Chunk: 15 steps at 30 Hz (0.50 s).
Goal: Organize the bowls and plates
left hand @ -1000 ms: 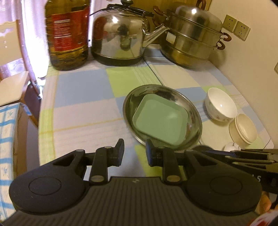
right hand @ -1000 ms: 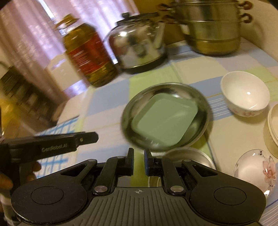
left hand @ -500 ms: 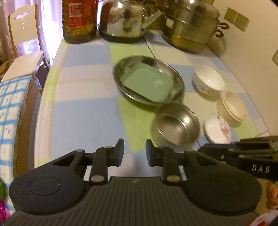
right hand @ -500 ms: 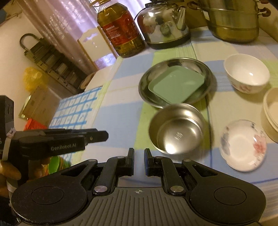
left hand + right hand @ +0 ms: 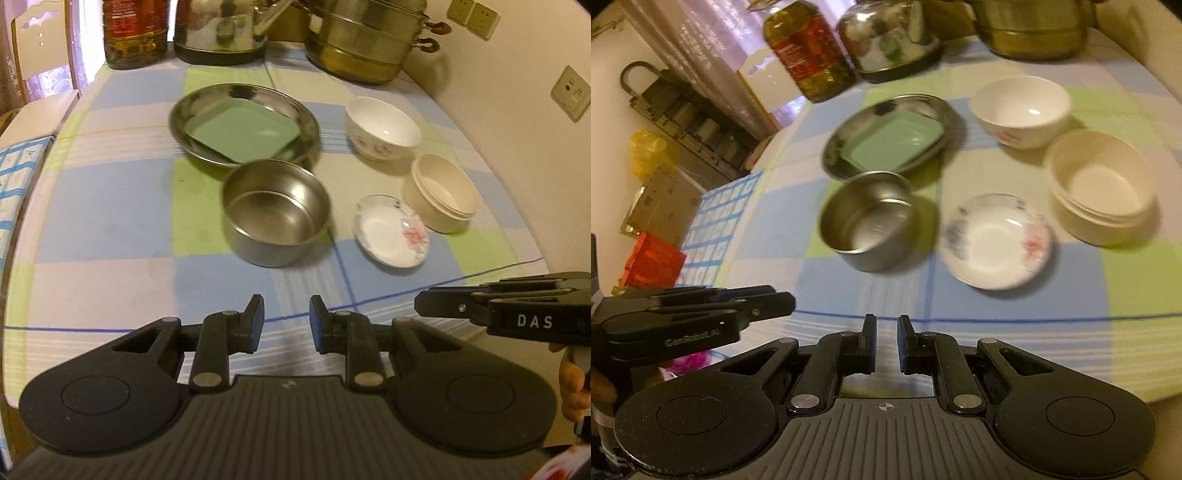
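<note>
Both jaws hold nothing, left gripper [image 5: 286,318] parted, right gripper [image 5: 886,334] nearly closed (open it first), so approach the steel bowl [image 5: 275,218] mid-tabletop [image 5: 110,221], beside the floral saucer [image 5: 391,230], rim-on.

The left gripper [image 5: 284,319] points steeply downward, its jaws apart with a clear gap and nothing between them. The right gripper [image 5: 886,343] tilts down likewise, its jaws nearly together with only a narrow slit, empty. Each shows at the edge of the other's view, side by side.
</note>
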### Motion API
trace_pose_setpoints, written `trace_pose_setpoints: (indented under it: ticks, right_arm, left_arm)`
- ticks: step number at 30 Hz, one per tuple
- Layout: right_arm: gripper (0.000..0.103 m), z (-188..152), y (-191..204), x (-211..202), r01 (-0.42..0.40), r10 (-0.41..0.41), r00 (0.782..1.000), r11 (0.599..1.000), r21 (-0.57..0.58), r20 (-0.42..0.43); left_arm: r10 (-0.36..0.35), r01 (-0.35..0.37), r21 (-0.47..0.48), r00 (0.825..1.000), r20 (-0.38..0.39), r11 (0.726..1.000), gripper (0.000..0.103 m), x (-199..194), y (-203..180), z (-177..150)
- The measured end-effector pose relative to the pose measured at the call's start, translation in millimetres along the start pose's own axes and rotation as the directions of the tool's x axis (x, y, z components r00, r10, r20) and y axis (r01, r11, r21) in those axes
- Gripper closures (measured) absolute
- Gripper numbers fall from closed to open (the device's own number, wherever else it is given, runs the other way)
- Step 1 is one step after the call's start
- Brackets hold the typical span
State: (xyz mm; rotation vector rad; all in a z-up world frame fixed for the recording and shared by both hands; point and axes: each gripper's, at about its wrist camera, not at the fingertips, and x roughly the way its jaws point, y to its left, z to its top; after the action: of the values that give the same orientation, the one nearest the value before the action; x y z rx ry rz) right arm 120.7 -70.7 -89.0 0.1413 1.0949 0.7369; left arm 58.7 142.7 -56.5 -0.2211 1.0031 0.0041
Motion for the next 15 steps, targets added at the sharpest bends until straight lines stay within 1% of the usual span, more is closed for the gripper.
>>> trace_pose_setpoints:
  ticks: [9,10,12,13,15]
  right_arm:
    - [0.089,-5,-50,-18,0.093,-0.094,0.996,0.994,0.05,0.012]
    - [0.087,-6,-55,-19,0.1,-0.101,0.995,0.993,0.057,0.015]
    - [0.079,-6,-64,-21,0.113,-0.115,0.993,0.991,0.07,0.021]
    - [0.072,-5,-69,-22,0.118,-0.12,0.992,0.99,0.08,0.025]
    - [0.07,-4,-77,-22,0.118,-0.122,0.992,0.987,0.105,0.031]
  left_arm:
    - [-0.019,0.019,-0.002,1.0,0.014,1.0,0.08,18,-36,-2]
    - [-0.018,0.018,-0.001,1.0,0.014,1.0,0.08,21,-39,-2]
    - [-0.017,0.017,0.004,1.0,0.014,1.0,0.08,26,-45,-2]
    - [-0.018,0.018,0.007,1.0,0.015,1.0,0.08,30,-47,-2]
    - [-0.011,0.011,0.011,1.0,0.008,1.0,0.08,36,-51,-1]
